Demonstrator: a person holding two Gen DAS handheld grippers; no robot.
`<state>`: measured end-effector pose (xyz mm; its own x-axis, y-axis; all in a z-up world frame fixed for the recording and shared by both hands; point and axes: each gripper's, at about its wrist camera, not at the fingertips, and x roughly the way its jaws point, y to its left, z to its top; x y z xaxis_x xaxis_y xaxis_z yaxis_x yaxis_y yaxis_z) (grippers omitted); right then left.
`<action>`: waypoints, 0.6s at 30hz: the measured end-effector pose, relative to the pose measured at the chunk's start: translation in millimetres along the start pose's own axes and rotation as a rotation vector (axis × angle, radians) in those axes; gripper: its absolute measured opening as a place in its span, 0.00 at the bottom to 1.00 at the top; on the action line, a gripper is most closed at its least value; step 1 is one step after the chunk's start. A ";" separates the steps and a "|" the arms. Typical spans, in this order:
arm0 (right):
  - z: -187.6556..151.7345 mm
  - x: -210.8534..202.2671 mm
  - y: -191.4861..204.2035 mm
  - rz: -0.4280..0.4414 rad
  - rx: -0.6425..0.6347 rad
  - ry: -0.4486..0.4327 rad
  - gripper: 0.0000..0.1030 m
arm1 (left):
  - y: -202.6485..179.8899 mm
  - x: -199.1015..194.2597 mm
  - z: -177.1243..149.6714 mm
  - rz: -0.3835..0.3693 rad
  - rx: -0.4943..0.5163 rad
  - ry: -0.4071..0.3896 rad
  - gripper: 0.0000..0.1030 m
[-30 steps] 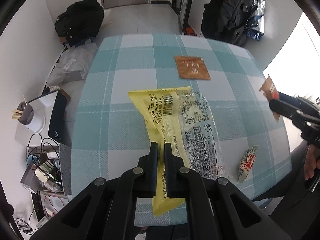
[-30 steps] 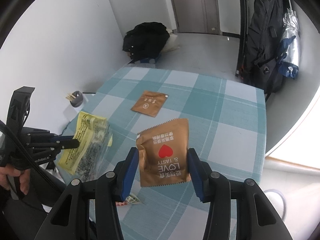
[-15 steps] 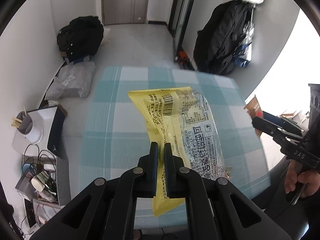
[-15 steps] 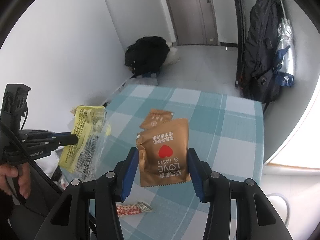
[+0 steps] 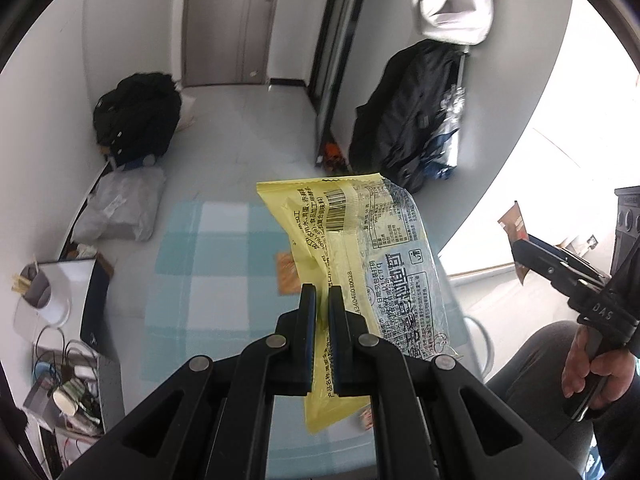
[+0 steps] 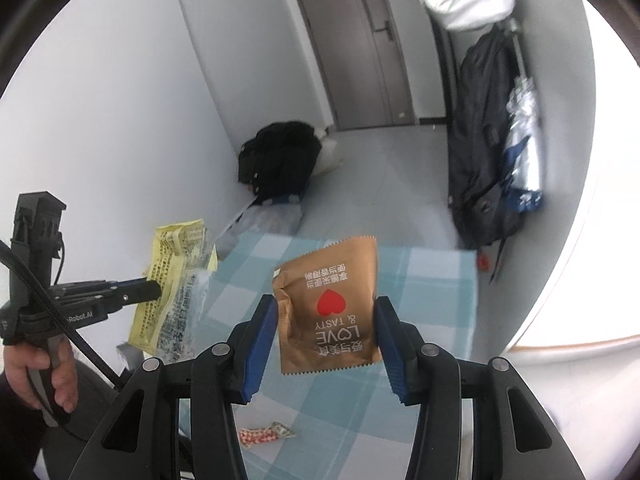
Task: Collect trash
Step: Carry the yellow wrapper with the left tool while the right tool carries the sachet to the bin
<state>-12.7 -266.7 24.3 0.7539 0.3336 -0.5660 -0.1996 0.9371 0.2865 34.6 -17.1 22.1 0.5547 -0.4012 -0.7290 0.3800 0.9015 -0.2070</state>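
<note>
The left gripper point(image 5: 322, 300) has its jaws pinched almost fully together on a yellow and clear wrapper point(image 5: 360, 264), which hangs in the air above the checked table point(image 5: 200, 280), its barcoded end sticking up past the fingertips. The right gripper point(image 6: 326, 332) stands about half open, and a brown sachet point(image 6: 332, 308) with a red heart spans the gap, its two side edges pressed between the blue pads point(image 6: 260, 340); it too is held clear of the table. Over on the left, a hand point(image 6: 36, 376) grips the handle of the left gripper. On the near part of the table lies a small red and white wrapper point(image 6: 266, 434), and an orange sachet point(image 5: 288, 274) lies further across, partly hidden behind the yellow wrapper.
</note>
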 end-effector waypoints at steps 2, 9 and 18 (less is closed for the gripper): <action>5.7 -14.6 -7.6 -0.010 0.011 -0.024 0.47 | -11.3 -0.3 6.3 -0.021 0.009 -0.009 0.02; 22.0 -74.3 -46.7 -0.065 0.055 -0.117 0.47 | -68.9 -0.4 28.7 -0.094 0.090 -0.037 0.02; 8.3 -143.5 -118.3 -0.199 0.164 -0.186 0.47 | -151.1 21.6 43.0 -0.226 0.205 -0.010 0.02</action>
<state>-92.1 -426.2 78.1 0.8727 0.1067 -0.4764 0.0556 0.9478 0.3140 21.0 -169.0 65.7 0.4457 -0.5905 -0.6728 0.6354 0.7381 -0.2269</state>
